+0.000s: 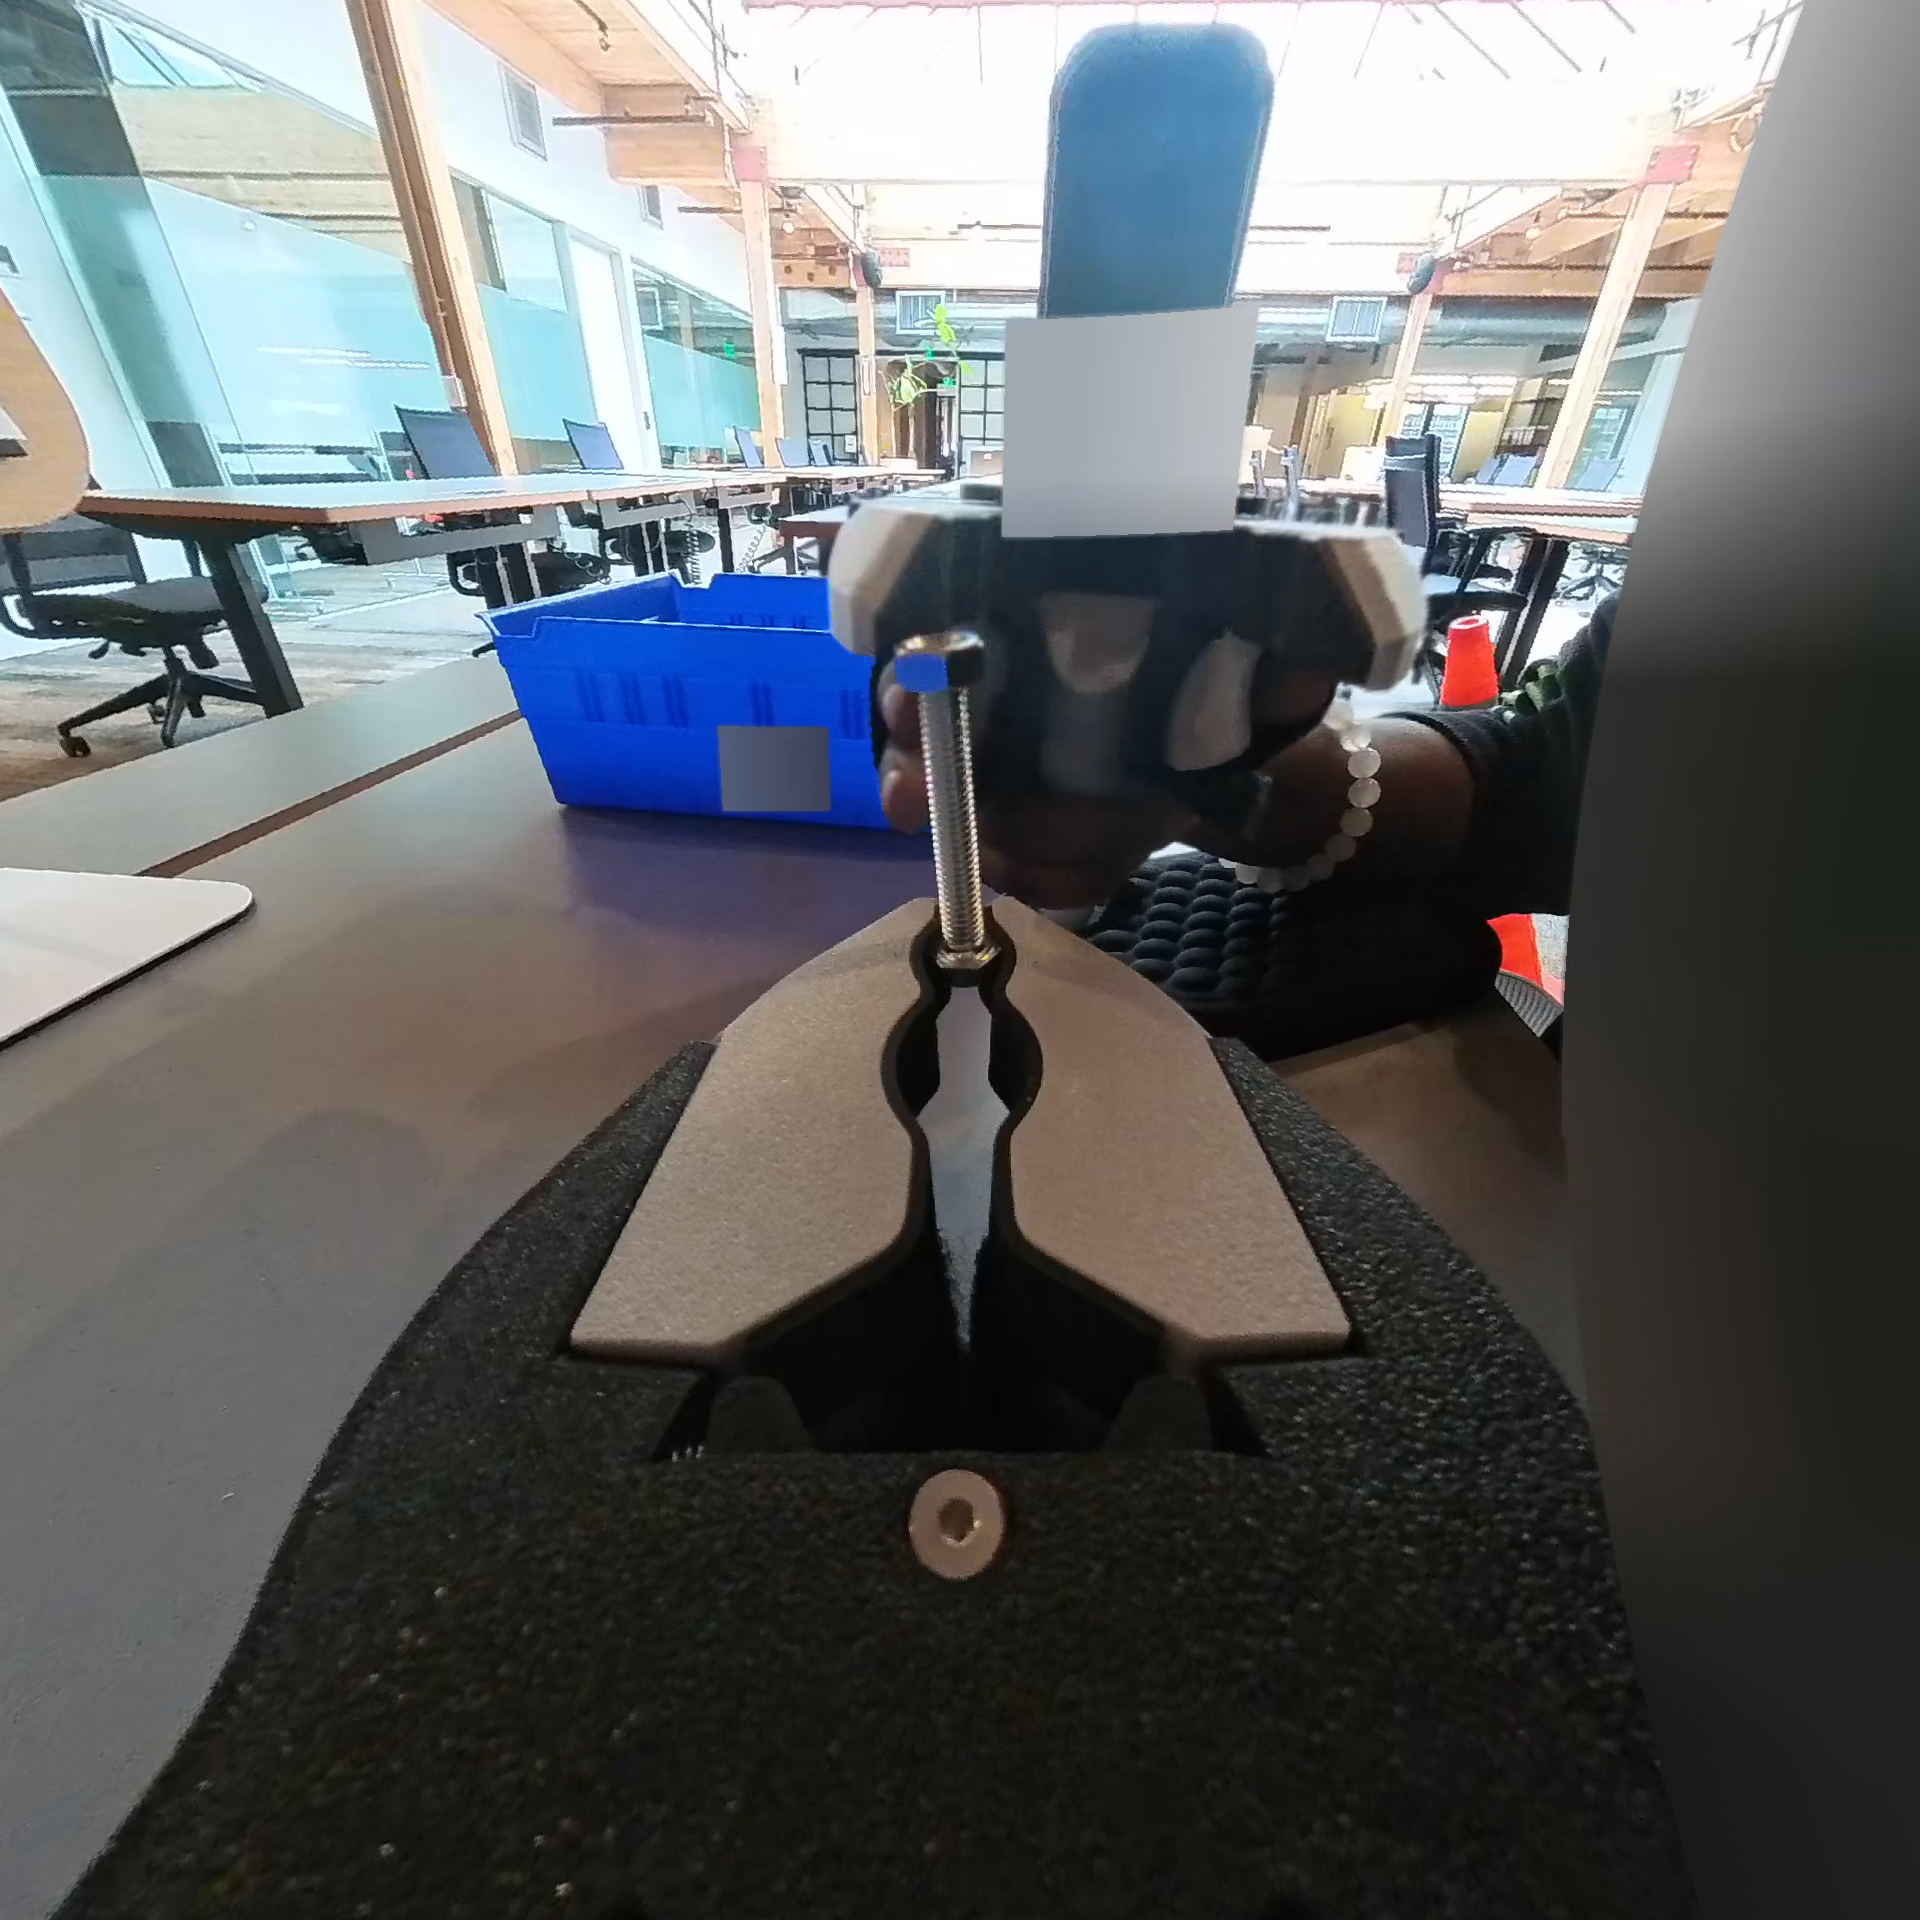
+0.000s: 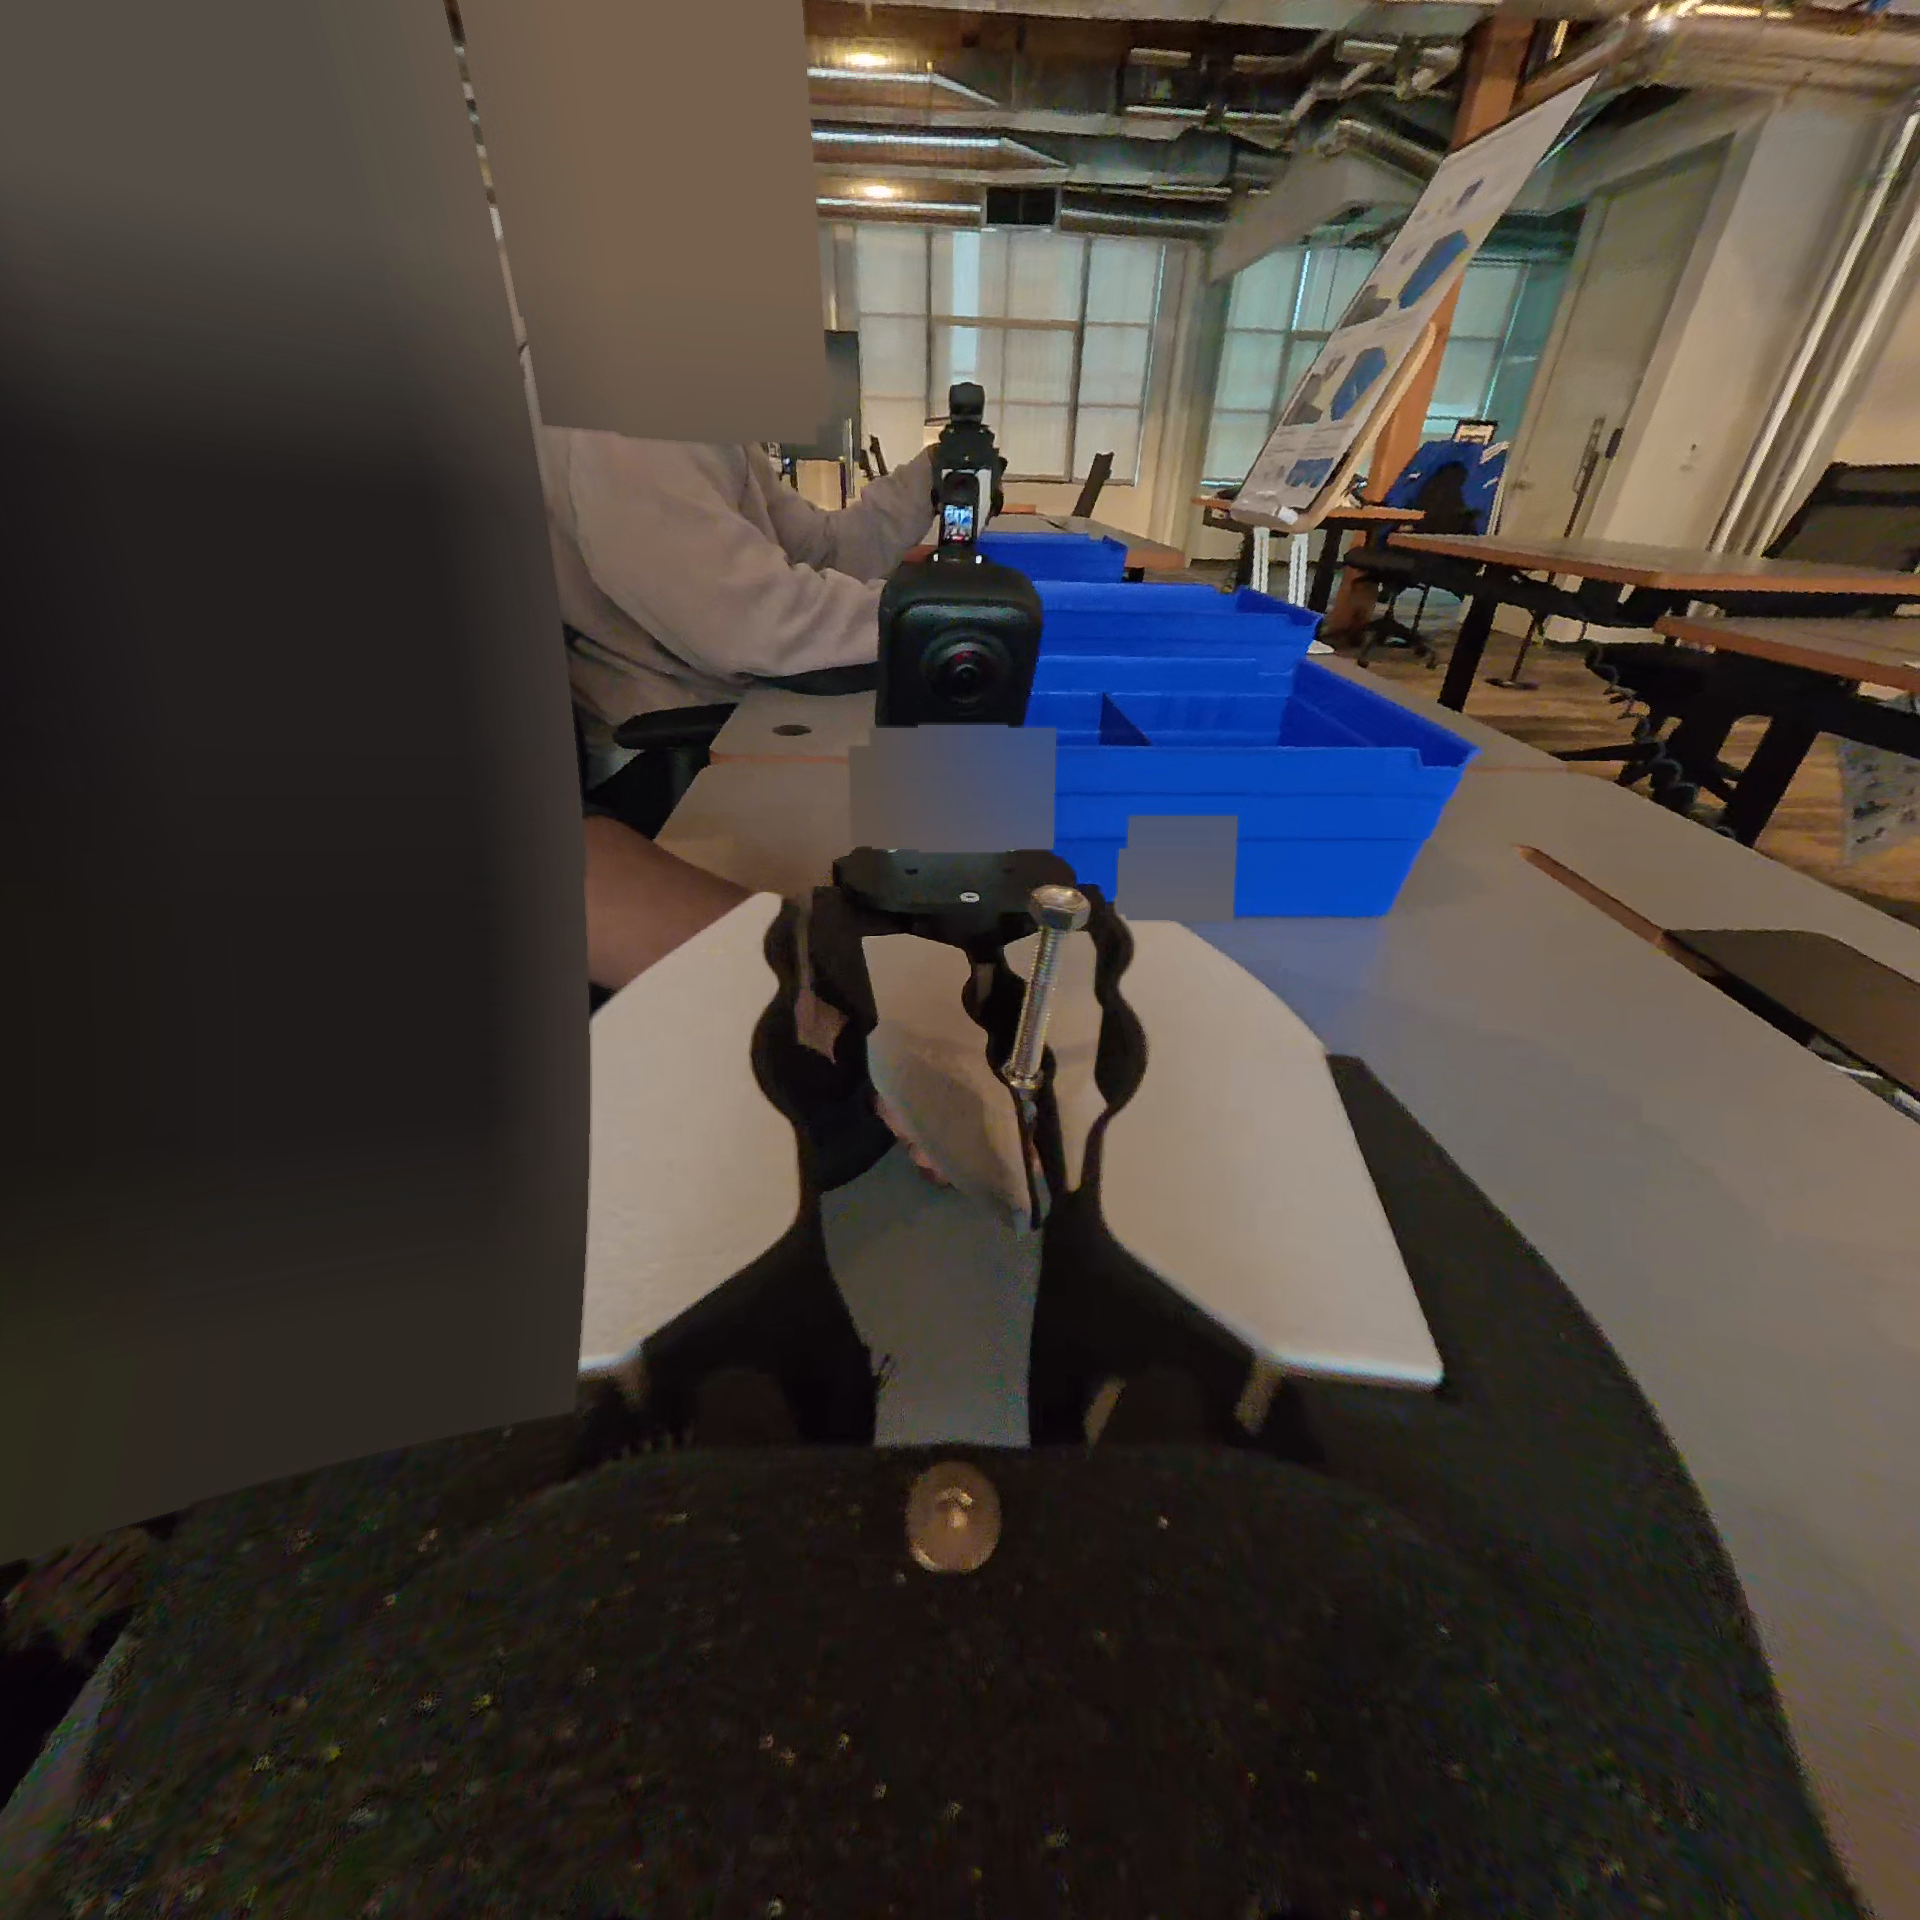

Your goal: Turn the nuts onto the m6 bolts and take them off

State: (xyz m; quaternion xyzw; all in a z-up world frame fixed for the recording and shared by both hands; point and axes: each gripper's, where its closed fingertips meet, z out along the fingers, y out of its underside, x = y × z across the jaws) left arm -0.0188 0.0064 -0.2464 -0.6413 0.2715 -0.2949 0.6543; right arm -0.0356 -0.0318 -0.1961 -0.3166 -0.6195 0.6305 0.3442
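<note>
Steel: a silver threaded bolt (image 1: pixel 958 800) is seen standing upright, hex head at the top, above a dark table (image 1: pixel 312 1039).
Nut: a silver nut (image 1: pixel 966 948) is seen on the lower end of the bolt's thread, lodged in the notch at the tips of the left gripper.
Left gripper (image 1: pixel 966 951): its grey fingers (image 1: pixel 821 1122) are clenched on the nut, with only a narrow slit left between them further back.
Right gripper (image 2: pixel 951 1023): it is spread wide, with the bolt (image 2: pixel 1042 992) seen near its right-hand finger; whether that finger touches the bolt cannot be told, and nothing is gripped.
Right gripper from the left wrist view: it (image 1: pixel 1127 623) is seen facing the camera behind the bolt head, carried by a hand (image 1: pixel 1091 821) with a white bead bracelet (image 1: pixel 1351 800) at the wrist.
Bin: a blue plastic bin (image 1: pixel 665 707) is set on the table beyond the bolt; further blue bins (image 2: pixel 1247 623) are lined up behind it in the right wrist view.
Mat: a black bumpy mat (image 1: pixel 1247 935) is laid on the table under the hand.
Background: a person in a light sweatshirt (image 2: pixel 707 561) is seated further along the table.
</note>
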